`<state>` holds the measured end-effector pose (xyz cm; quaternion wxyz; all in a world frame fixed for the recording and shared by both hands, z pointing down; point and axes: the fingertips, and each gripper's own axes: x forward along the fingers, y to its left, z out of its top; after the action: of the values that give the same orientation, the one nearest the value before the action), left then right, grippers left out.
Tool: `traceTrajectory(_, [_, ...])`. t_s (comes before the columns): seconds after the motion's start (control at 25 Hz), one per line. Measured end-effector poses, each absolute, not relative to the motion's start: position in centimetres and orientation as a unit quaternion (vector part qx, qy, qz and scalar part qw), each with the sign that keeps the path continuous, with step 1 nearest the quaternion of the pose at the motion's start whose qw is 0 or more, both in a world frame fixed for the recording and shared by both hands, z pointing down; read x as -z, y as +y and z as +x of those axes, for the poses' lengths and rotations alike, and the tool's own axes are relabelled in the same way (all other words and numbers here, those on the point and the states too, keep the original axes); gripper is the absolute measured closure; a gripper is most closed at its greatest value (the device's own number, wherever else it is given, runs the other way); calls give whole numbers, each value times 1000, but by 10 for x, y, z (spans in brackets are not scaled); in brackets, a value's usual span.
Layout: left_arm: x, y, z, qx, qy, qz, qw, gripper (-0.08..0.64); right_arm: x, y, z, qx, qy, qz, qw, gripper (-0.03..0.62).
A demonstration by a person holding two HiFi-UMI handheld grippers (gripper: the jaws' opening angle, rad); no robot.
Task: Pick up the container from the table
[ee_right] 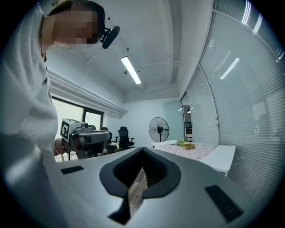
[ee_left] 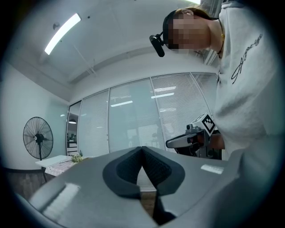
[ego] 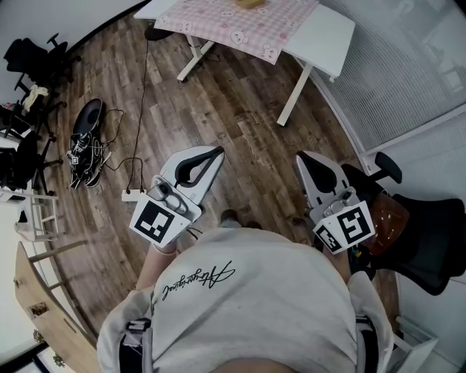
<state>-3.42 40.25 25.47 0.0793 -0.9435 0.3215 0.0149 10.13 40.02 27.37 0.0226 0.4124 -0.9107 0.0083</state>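
The container (ego: 248, 3), a small tan box, sits on a white table (ego: 328, 33) under a pink checked cloth (ego: 244, 22), far across the wooden floor at the top of the head view. It also shows in the right gripper view as the container (ee_right: 189, 145) on that cloth. My left gripper (ego: 218, 151) and right gripper (ego: 301, 156) are held level in front of the person's body, far short of the table. Both are shut with nothing between the jaws, as seen at the left gripper (ee_left: 142, 149) and right gripper (ee_right: 142, 150).
A black office chair (ego: 429, 240) stands close on the right. A power strip (ego: 133, 194) with cables and dark gear (ego: 86, 142) lie on the floor at left. A standing fan (ee_right: 159, 129) is beyond the table. Blinds (ego: 408, 65) line the right wall.
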Motion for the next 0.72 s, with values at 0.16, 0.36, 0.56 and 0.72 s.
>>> traceTrajectory(0.16, [-254,403,-36,-18,329,-941,77,558,-273,400,104,-7,-907,421,24,589])
traceTrajectory(0.36, [-255,405,-37,-21,334,-940,71,489,-272,402,102,-9,-909,416,15,541])
traceTrajectory(0.56, [-253,408,-39,-24,338,-938,71,385,-273,404,98,-6,-910,413,17,384])
traceTrajectory(0.72, [-253,406,-39,-28,345,-936,69,270,-279,402,94,-3,-909,415,34,276])
